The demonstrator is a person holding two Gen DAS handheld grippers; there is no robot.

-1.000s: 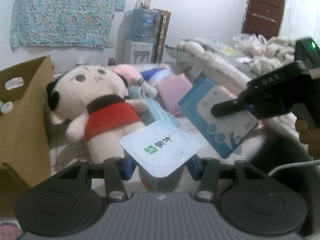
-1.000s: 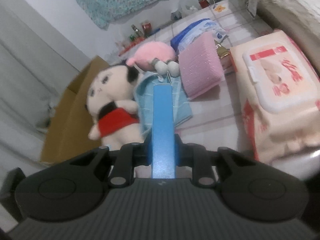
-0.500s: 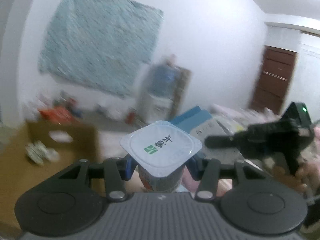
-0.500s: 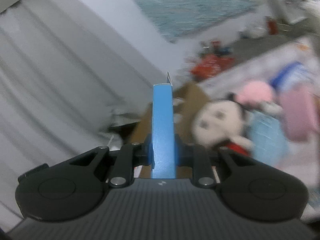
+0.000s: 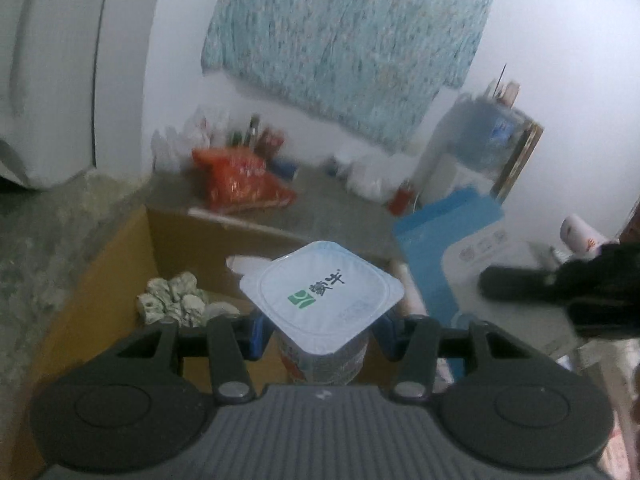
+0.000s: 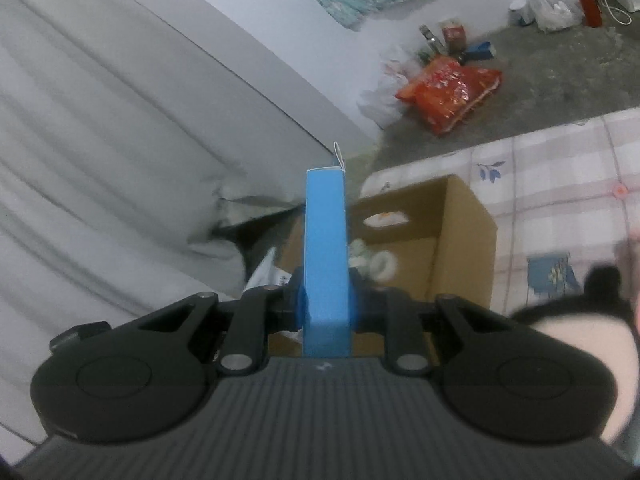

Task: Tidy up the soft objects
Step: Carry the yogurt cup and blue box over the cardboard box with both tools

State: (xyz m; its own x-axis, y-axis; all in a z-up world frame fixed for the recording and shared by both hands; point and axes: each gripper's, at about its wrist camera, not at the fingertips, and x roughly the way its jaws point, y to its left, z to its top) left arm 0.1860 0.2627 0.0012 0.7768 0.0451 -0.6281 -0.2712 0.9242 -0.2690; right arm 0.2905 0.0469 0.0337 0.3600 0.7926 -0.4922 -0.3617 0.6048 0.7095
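Between the blue pads of the left gripper (image 5: 318,336), a white plastic yogurt cup with a square foil lid printed in green and black (image 5: 325,295) is sitting clamped upright, and beyond and below it the open brown cardboard box (image 5: 120,264) is lying with small pale crumpled items (image 5: 172,298) on its bottom. Squeezed edge-on in the nearly closed right gripper (image 6: 325,307), a flat blue and white cardboard carton (image 6: 325,248) is pointing straight ahead over the same box (image 6: 460,236), which is resting on a pale checked sheet (image 6: 560,168). Off to the right gripper's right, a blurred plush doll with black ears (image 6: 592,320) is lying close beside it, while a red snack bag (image 6: 450,94) is lying far ahead on the grey floor.
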